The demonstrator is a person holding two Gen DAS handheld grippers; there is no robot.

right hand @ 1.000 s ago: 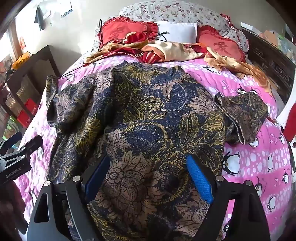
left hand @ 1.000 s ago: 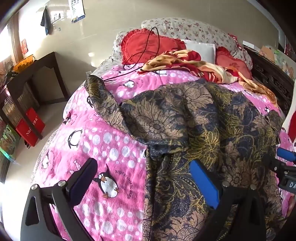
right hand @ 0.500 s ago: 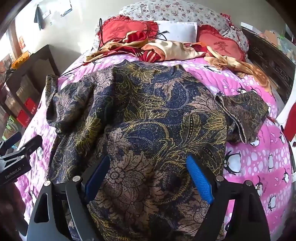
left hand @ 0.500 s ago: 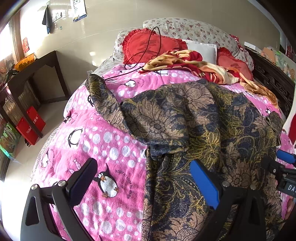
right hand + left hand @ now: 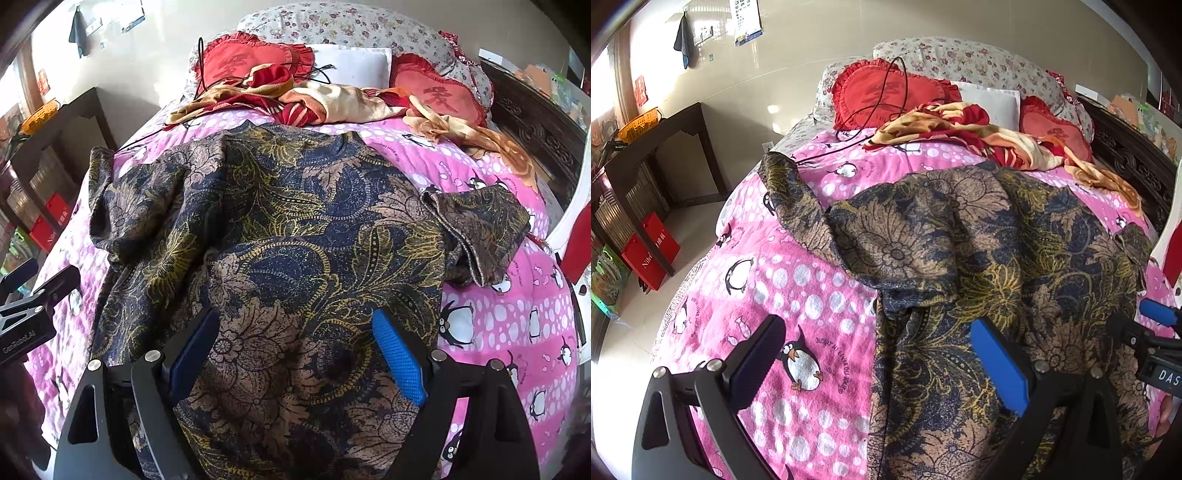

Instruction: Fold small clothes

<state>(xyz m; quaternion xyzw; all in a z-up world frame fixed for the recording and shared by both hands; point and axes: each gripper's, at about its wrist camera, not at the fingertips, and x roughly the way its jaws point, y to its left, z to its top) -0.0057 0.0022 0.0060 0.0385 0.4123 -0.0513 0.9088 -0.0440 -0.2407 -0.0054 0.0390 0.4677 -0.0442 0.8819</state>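
**Where everything lies on the bed**

Your garment [image 5: 295, 229] lies spread on the blanket [image 5: 798, 295], its body running from you toward the pillows [image 5: 332, 26] at the far end. One sleeve [image 5: 790, 199] reaches out to the left; the other sleeve [image 5: 480, 229] lies folded back on the right. A crumpled cloth [image 5: 325, 99] sits between garment and pillows, with a cable [image 5: 886, 96] across the cushion [image 5: 882, 92] behind it. A side table [image 5: 657, 147] stands left of the bed, probably against the wall.

home bedroom, bed under pink penguin quilt [image 5: 798, 295], red heart pillows [image 5: 251, 61], dark wooden side table [image 5: 661, 136]
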